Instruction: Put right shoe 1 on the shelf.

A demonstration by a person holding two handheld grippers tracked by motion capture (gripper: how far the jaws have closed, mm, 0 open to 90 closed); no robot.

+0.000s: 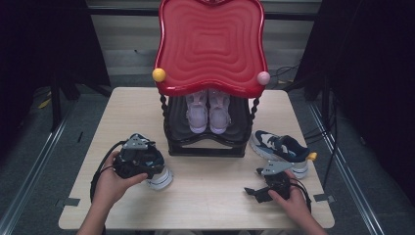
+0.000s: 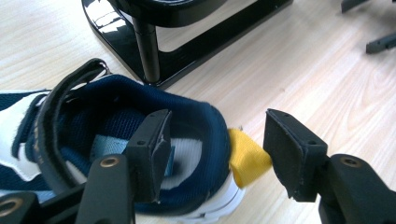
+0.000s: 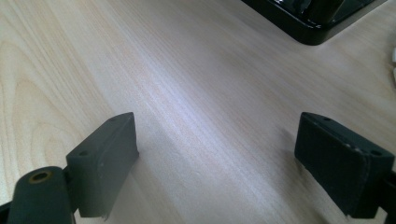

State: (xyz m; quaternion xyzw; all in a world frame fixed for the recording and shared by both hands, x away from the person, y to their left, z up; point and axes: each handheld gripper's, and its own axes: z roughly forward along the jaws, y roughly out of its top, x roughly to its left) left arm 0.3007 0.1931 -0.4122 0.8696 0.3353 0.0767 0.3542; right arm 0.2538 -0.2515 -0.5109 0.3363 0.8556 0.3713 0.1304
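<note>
A navy and white sneaker (image 1: pixel 161 177) lies at the left of the table under my left gripper (image 1: pixel 139 156). In the left gripper view that gripper (image 2: pixel 217 140) stands open across the sneaker's (image 2: pixel 116 107) heel. One jaw sits inside the shoe's opening and the other outside, just past the yellow heel tab (image 2: pixel 247 156). Neither pad presses on the heel. A second navy and white sneaker (image 1: pixel 279 146) lies at the right, beside the rack. My right gripper (image 1: pixel 252 192) rests in front of it, open over bare wood (image 3: pixel 215 149), holding nothing.
A black shoe rack (image 1: pixel 205 147) with a red wavy top (image 1: pixel 211 44) stands at the table's back middle, with a pair of pale pink shoes (image 1: pixel 208 110) on its lower shelf. Its base (image 2: pixel 196 42) lies just beyond the left sneaker. Bare tabletop (image 1: pixel 210 196) lies between the hands.
</note>
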